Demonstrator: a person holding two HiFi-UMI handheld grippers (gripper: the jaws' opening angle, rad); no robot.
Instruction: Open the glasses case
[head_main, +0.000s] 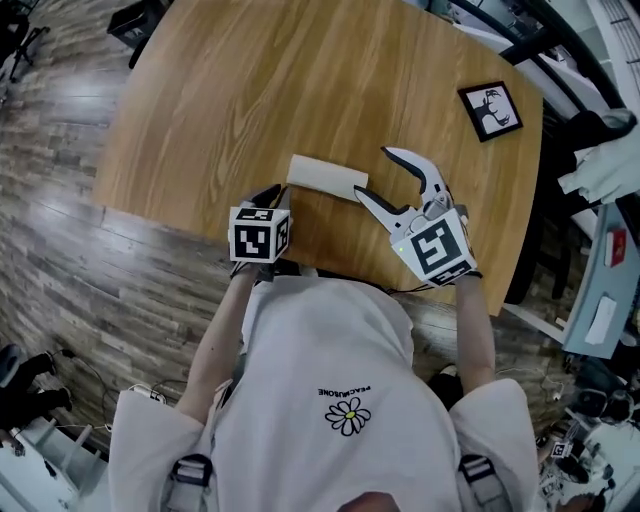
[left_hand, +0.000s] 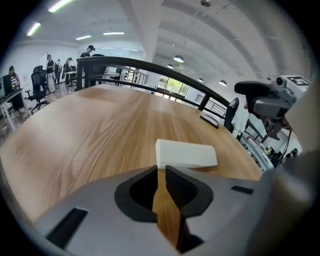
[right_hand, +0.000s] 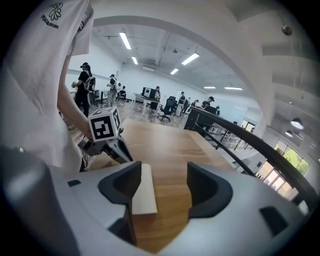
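Observation:
The white glasses case (head_main: 327, 175) lies closed on the round wooden table (head_main: 220, 110), near its front edge. My right gripper (head_main: 372, 176) is open, its jaws standing either side of the case's right end. In the right gripper view the case (right_hand: 142, 192) lies close beside the left jaw, and a wide gap separates it from the other jaw. My left gripper (head_main: 274, 194) sits just left of the case's near left end. Only a thin slit shows between its jaws and nothing is in it. The case (left_hand: 185, 153) lies right ahead of that left gripper (left_hand: 161, 171).
A small black picture frame (head_main: 490, 110) lies on the table's far right. The table's front edge runs just under both grippers, with plank floor (head_main: 60, 150) beyond. A dark railing (left_hand: 150, 70) and an office with people lie past the table.

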